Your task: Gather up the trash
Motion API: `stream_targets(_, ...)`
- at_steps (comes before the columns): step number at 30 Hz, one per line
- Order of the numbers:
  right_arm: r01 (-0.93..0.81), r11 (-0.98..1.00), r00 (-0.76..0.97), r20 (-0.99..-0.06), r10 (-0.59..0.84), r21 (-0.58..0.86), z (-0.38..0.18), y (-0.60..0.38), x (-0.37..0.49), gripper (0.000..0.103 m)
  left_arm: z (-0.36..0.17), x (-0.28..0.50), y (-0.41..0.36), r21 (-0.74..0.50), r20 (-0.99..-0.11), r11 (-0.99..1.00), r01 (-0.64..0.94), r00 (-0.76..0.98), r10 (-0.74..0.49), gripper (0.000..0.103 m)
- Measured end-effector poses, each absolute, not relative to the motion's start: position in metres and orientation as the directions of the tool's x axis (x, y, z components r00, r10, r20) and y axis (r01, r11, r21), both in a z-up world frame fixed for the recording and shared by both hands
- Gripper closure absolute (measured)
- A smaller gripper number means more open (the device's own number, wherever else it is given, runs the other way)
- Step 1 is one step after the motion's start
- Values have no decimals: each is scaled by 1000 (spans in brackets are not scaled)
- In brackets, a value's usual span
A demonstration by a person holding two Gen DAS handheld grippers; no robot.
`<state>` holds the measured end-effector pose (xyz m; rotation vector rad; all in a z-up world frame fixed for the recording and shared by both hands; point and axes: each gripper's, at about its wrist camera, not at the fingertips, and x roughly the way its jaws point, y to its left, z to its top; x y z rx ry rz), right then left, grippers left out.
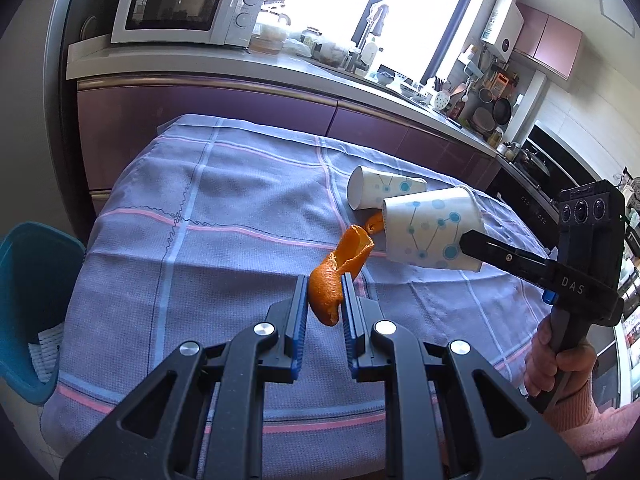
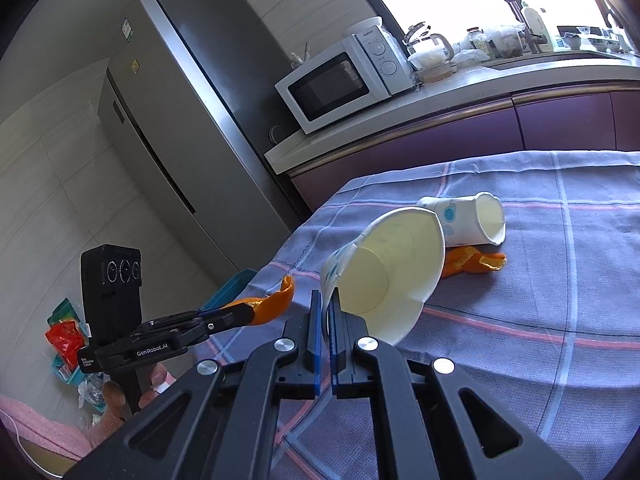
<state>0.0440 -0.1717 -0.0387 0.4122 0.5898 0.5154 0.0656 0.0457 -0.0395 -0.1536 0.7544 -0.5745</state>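
Note:
My left gripper [image 1: 325,288] is shut on a curled orange peel [image 1: 332,280] and holds it above the blue checked tablecloth [image 1: 208,216]; the peel also shows in the right wrist view [image 2: 268,304]. My right gripper [image 2: 325,300] is shut on the rim of a white paper cup with blue dots [image 2: 384,272], lifted off the cloth; the cup shows in the left wrist view [image 1: 432,232]. A second paper cup [image 1: 380,192] lies on its side behind it [image 2: 468,220]. Another orange peel [image 2: 472,262] lies under that cup.
A teal bin [image 1: 28,304] stands on the floor left of the table. A kitchen counter with a microwave [image 1: 188,6] runs behind the table. A fridge [image 2: 168,120] stands at the left. Coloured bags [image 2: 64,340] lie on the floor.

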Motion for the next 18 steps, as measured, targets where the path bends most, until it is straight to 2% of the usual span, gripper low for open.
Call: stream_targets(18, -429, 746, 636, -415, 650, 510, -38, -128, 59, 101, -32, 49, 89, -318, -593, 873, 370, 641, -488, 86)
